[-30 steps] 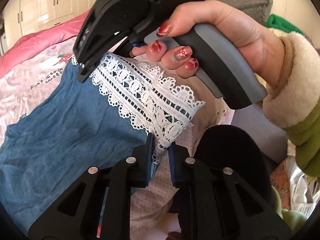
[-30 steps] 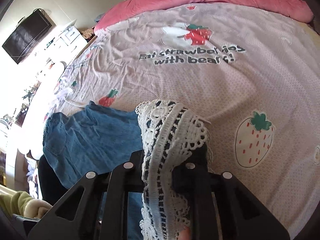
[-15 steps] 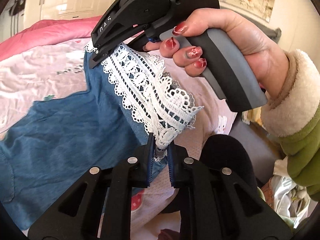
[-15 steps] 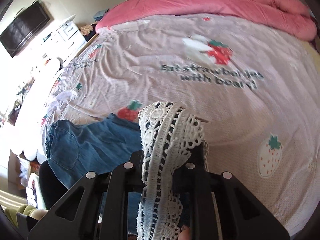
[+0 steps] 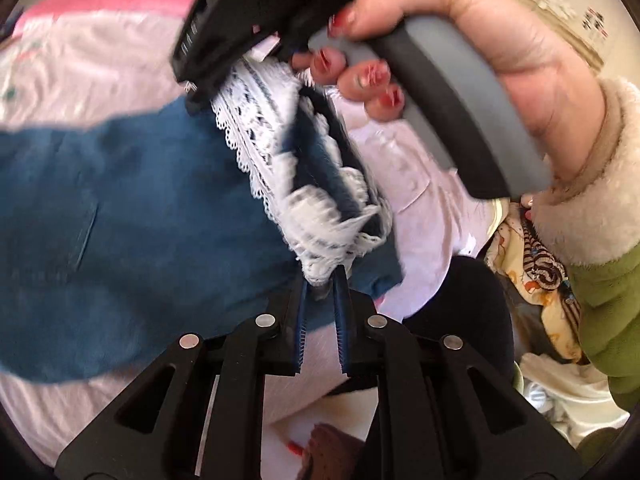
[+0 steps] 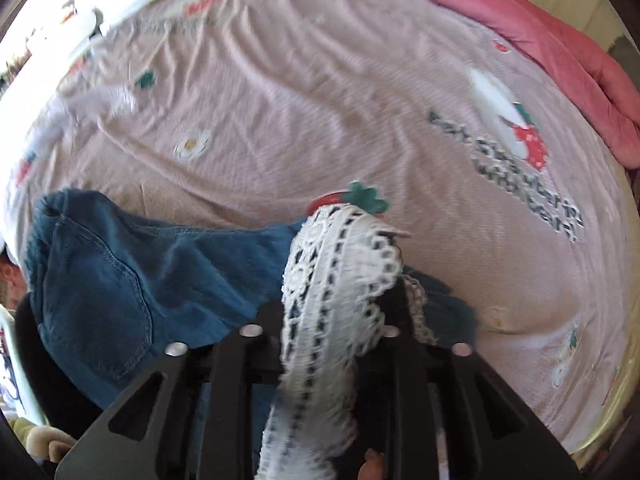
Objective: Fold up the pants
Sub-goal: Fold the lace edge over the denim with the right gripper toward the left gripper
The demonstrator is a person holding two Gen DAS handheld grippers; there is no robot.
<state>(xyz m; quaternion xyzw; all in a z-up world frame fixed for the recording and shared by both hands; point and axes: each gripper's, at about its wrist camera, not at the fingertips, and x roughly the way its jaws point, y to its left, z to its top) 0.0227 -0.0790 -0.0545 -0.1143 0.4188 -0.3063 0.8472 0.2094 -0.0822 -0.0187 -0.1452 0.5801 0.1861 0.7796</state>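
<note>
Pants: I see the blue denim pants (image 5: 120, 208) spread on the pink strawberry-print bedsheet (image 6: 320, 100); their white lace hem (image 6: 332, 280) is lifted off it, strung between my two grippers
Left gripper: my left gripper (image 5: 322, 284) is clamped tight on one corner of the lace hem (image 5: 320, 240); denim hangs beside it
Right gripper: my right gripper (image 6: 340, 320) has its jaws opening; the lace still lies draped between and over them; whether the pads still press it I cannot tell
Right hand: a hand (image 5: 460, 40) in a fleecy cuff holds that gripper's handle above the hem
Bedding: a pink quilt (image 6: 540, 40) lies along the far edge
</note>
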